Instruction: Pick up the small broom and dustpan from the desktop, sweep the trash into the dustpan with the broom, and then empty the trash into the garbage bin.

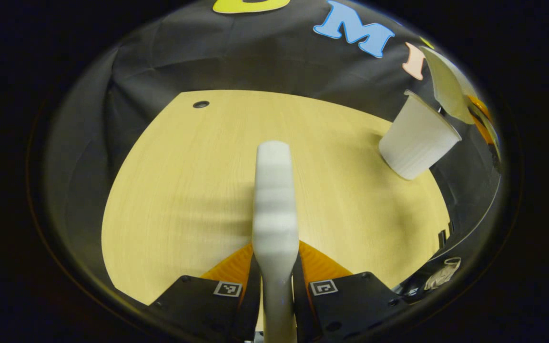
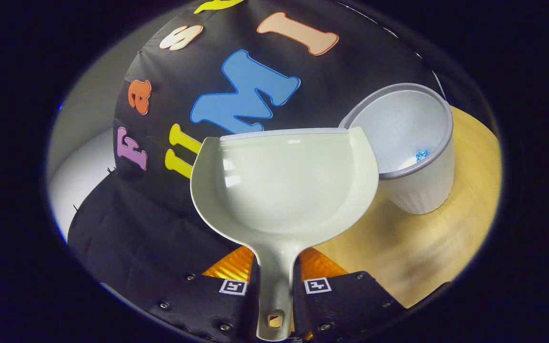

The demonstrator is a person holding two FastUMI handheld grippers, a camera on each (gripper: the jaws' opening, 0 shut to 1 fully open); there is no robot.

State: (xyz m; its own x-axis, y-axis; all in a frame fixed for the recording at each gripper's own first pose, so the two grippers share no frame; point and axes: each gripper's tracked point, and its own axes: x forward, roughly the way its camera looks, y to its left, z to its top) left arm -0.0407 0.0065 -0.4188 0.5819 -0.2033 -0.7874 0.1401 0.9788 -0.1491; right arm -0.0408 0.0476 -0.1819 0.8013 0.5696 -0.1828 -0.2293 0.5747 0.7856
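Observation:
In the left gripper view my left gripper point(image 1: 277, 271) is shut on the handle of the small white broom point(image 1: 274, 200), which points forward over the wooden desktop point(image 1: 179, 190). The white garbage bin point(image 1: 417, 138) stands at the desk's far right, and the dustpan point(image 1: 448, 85) hangs tilted above it. In the right gripper view my right gripper point(image 2: 277, 278) is shut on the handle of the pale dustpan point(image 2: 284, 181). Its scoop looks empty, and its far edge sits beside the garbage bin's point(image 2: 417, 190) rim. A small blue scrap of trash point(image 2: 422, 154) lies inside the bin.
A round cable hole point(image 1: 201, 104) sits in the desk's far left corner. The black cloth wall point(image 1: 255, 52) rises right behind the desk and the bin. A crumpled pale object point(image 1: 442, 274) lies off the desk's right edge, low down.

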